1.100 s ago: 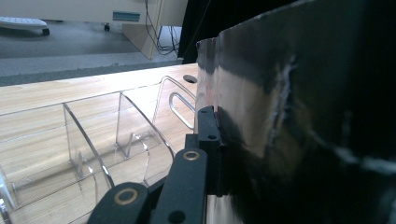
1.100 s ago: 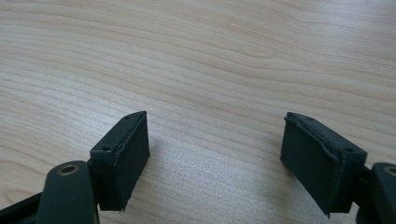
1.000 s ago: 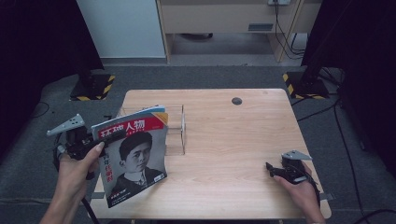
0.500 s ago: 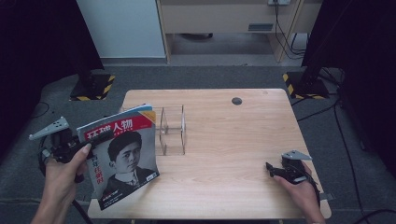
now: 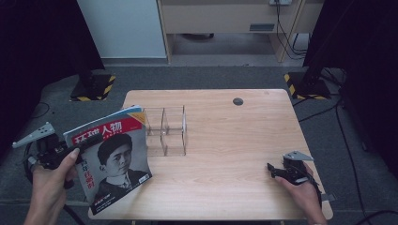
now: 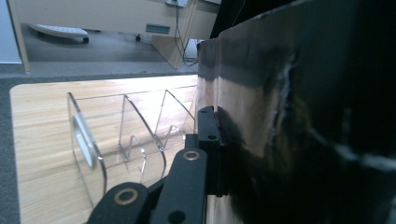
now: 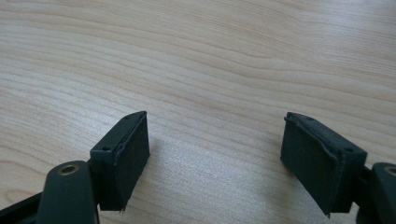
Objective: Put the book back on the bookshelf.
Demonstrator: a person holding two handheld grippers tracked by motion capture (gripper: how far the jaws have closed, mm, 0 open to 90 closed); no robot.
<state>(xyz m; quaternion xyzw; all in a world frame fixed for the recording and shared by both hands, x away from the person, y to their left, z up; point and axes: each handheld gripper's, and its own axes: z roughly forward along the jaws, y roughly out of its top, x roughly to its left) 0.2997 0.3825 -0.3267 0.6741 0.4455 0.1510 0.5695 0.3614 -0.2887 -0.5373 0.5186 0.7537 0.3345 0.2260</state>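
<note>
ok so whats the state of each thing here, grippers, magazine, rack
red-topped magazine with a portrait cover: held up off the wooden table, tilted, clamped at its left edge
clear acrylic divider rack: upright on the table, compartments empty
left gripper: shut on the magazine
right gripper: open, jaws wide apart, low over bare wood, holding nothing

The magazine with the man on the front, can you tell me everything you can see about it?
The magazine has a glossy cover with a red band of large characters above a black-and-white portrait of a man in a dark suit. The left tongs pinch its left edge, holding it tilted over the table's front left corner, beside the clear plastic rack.
</note>
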